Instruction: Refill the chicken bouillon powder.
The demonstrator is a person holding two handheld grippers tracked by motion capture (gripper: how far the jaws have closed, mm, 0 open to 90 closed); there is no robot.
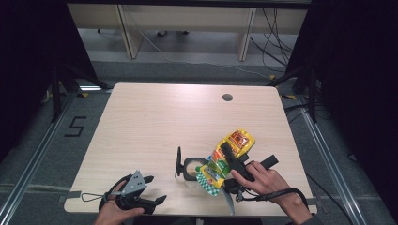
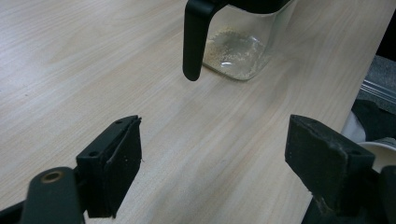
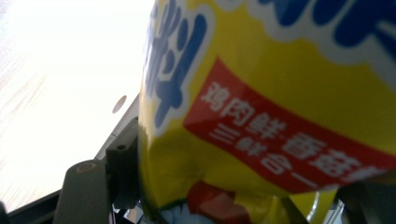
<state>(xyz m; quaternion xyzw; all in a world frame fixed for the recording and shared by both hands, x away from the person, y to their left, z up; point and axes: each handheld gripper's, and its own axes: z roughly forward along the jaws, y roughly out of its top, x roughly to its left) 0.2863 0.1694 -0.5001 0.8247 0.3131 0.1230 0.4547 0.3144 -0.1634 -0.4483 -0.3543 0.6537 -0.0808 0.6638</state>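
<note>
The right hand-held gripper (image 1: pixel 231 161) has its jaws closed onto a yellow seasoning bag (image 1: pixel 228 158), spread fairly wide by the bag's bulk; in the right gripper view the bag (image 3: pixel 280 116) sits squarely between the two black jaws, pressed against them on both sides. The bag is a glossy yellow pouch with blue lettering outlined in white, a red band carrying white characters, an orange-red picture panel at its far end and a green-and-white checked edge at its near end. It is held above the surface, right of centre and toward the near edge, with the gripper lying across its top. Its long axis runs diagonally: the far end points up and away to the right, the near, lower end tilts down toward a clear glass jar (image 1: pixel 191 169) with a black rim and handle, just beside and over the jar's mouth. In the left gripper view the jar (image 2: pixel 236 51) shows pale granules at its bottom.

The left hand-held gripper (image 1: pixel 145 192) rests near the front-left edge of the surface (image 1: pixel 155 117), jaws spread wide with nothing between them, well apart from the bag.
</note>
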